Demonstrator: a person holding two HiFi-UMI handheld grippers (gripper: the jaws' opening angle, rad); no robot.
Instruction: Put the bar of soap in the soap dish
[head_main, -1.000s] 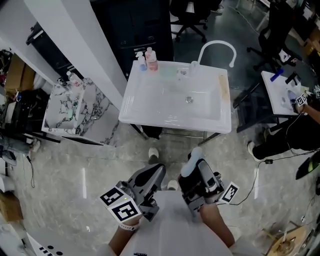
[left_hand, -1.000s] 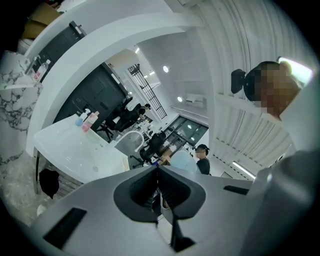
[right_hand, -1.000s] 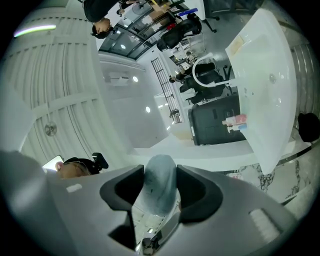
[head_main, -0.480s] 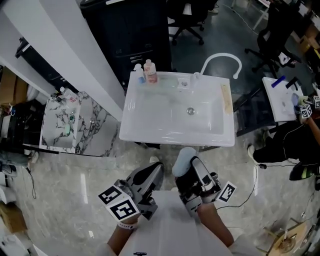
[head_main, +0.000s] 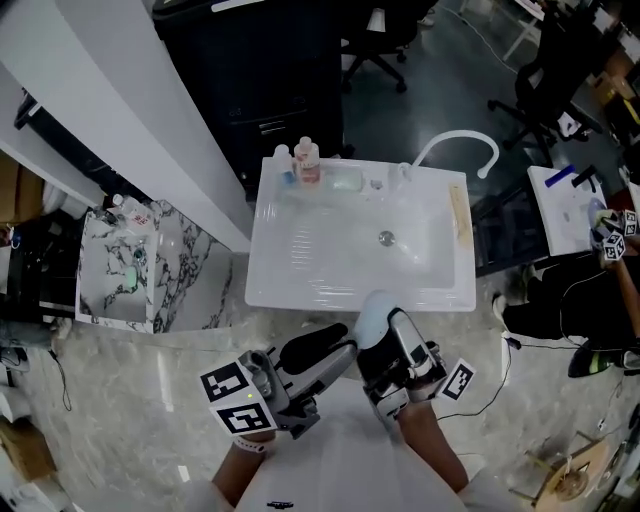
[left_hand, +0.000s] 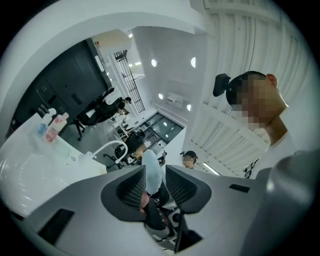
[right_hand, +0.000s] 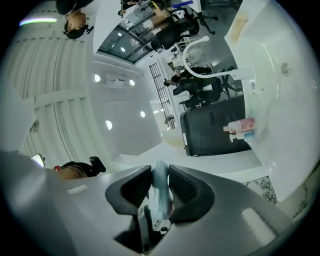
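Sink (head_main: 330, 255) sits nearer than before; right gripper (right_hand: 160, 187) clamps the soap bar (head_main: 374, 308), left gripper (left_hand: 155, 181) jaws just opened, gripping nothing.

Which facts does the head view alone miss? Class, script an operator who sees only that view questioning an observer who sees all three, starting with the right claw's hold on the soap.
Operator: Is the bar of soap really clamped in the right claw?
Observer: Yes. The right gripper view shows that claw, which has just been closing, pressing both pads on the pale blue bar.
Operator: Does the left claw hold it too?
Observer: No. In the left gripper view that claw has just been opening; the bar shows in its gap, clear of one pad.
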